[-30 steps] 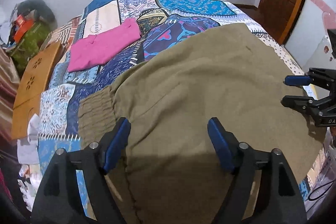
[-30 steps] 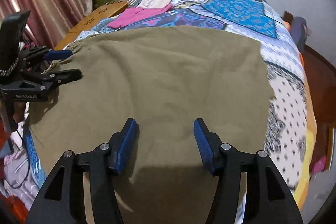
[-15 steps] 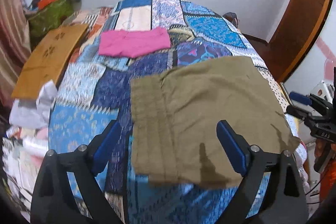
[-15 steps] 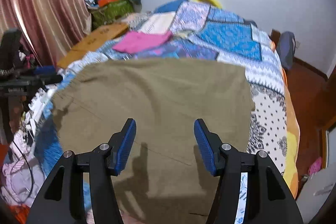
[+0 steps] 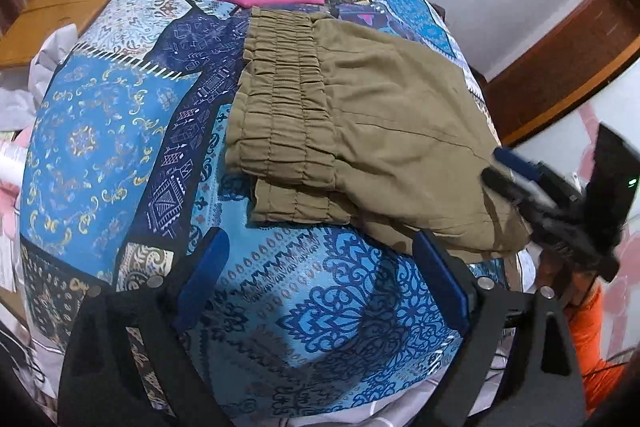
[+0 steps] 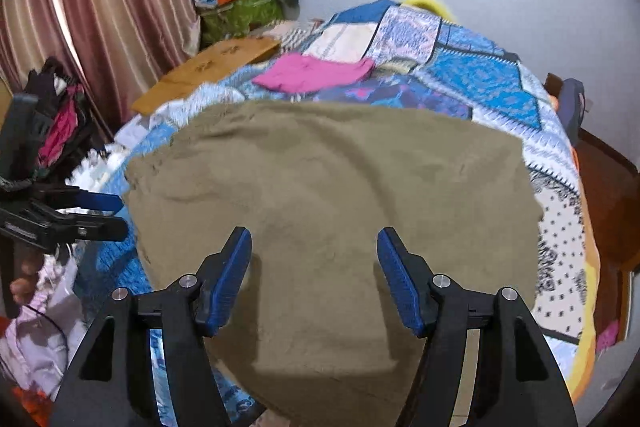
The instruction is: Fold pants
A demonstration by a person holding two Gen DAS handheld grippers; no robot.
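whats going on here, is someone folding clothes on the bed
Yes. A person holding a two-finger gripper in each hand is folding a pair of olive pants on a bed covered by a blue patchwork quilt. The pants lie folded over, with the elastic waistband doubled in layers. The left gripper and the right gripper both have their jaws open and hold nothing. A folded pink garment lies further up the bed.

The right gripper (image 5: pixel 500 171) is blurring at three o'clock, its grip unreadable. The pants' (image 6: pixel 320 207) near edge is running past six o'clock.
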